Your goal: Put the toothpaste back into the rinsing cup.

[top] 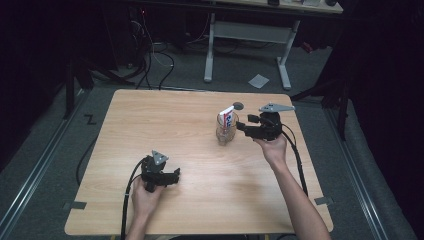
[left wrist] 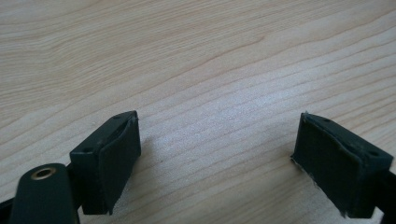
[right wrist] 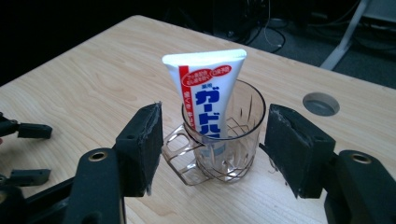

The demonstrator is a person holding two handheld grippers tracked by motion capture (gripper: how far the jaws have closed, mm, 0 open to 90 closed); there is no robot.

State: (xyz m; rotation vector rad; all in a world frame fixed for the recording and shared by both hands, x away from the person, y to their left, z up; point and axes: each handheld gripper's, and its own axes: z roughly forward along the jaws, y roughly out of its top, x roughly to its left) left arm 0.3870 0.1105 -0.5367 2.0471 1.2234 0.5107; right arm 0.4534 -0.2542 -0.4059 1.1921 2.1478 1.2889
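Clear cut-pattern plastic cup [right wrist: 224, 140], glossy plastic toothpaste tube [right wrist: 205, 98] (white, printed), matt pale wood-grain table [top: 165, 130]

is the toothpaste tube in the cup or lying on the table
In the cup. The toothpaste tube stands cap-end down inside the clear glass cup, its flat crimped end sticking up above the rim and leaning slightly against it.

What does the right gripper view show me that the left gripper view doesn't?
Right gripper view: a clear cup with a handle, standing on the table, and a white toothpaste tube standing tilted inside it. The right gripper is open, its pads on either side of the cup and apart from it. Beyond lies a grey round plug in the tabletop.

Left gripper view: the left gripper, open with nothing between its pads, over bare wood.

Both: the light wooden table and a pair of black jaws standing wide.
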